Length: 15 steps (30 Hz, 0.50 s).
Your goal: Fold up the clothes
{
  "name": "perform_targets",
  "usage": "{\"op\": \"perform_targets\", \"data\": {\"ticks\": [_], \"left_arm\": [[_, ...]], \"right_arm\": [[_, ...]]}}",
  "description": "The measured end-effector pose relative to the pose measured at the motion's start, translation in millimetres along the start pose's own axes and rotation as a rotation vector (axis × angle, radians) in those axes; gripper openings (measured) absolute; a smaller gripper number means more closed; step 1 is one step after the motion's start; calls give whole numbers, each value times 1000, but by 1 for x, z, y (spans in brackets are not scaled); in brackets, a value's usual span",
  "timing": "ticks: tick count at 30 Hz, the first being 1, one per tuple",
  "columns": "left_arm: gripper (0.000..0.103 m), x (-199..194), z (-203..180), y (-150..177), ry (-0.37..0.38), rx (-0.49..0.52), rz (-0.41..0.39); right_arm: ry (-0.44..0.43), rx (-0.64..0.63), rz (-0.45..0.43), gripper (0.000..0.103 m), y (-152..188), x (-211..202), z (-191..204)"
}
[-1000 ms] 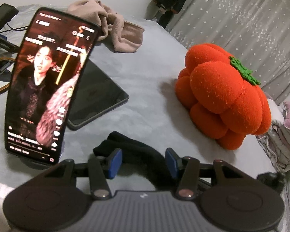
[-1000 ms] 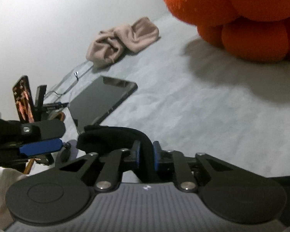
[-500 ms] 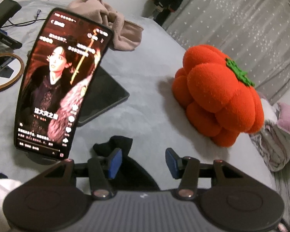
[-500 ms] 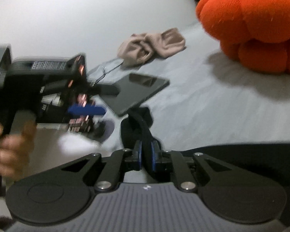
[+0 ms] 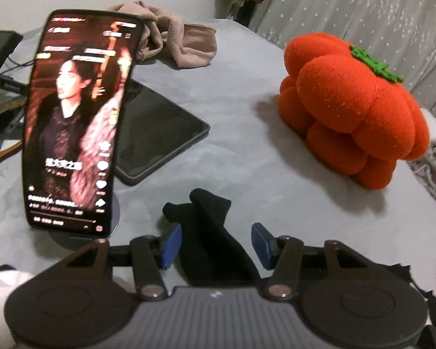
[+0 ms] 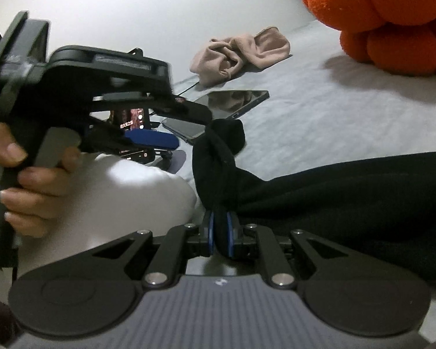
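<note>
Folding has barely begun. The right gripper [image 6: 220,234] pinches a bunched end of the black garment [image 6: 348,192], which trails off toward three o'clock across the bed [image 6: 319,122]. The left gripper [image 5: 215,242] is opening, fingers spread either side of the cloth without pressing. The beige garment [image 5: 186,46] at twelve o'clock lies crumpled, untouched.

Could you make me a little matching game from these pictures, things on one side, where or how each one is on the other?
Things:
1. black fabric garment
2. orange plush pumpkin cushion
3. dark flat tablet
4. lit smartphone

States:
A. lying flat on the grey bed sheet, screen off
B. standing upright on a round stand, screen on
C. pinched between the right gripper pads
D. sitting near the star-patterned curtain, topped by a green stem

Pairs: 1-C, 2-D, 3-A, 4-B
</note>
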<state>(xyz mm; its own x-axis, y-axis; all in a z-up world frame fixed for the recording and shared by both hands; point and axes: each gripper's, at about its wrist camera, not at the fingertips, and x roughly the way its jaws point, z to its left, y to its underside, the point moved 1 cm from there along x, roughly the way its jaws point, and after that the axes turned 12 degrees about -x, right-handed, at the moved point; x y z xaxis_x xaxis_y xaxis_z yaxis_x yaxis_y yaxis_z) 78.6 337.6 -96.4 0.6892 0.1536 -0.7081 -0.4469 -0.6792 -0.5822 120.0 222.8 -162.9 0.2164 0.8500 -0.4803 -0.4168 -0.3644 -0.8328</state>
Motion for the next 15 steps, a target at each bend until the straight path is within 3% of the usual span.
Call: {"op": "perform_targets", "data": {"ticks": [15], "left_arm": [[52,31,-24,8,-170,119,-56]], "right_arm": [[-76,99,-12,14,6,0,-14]]}}
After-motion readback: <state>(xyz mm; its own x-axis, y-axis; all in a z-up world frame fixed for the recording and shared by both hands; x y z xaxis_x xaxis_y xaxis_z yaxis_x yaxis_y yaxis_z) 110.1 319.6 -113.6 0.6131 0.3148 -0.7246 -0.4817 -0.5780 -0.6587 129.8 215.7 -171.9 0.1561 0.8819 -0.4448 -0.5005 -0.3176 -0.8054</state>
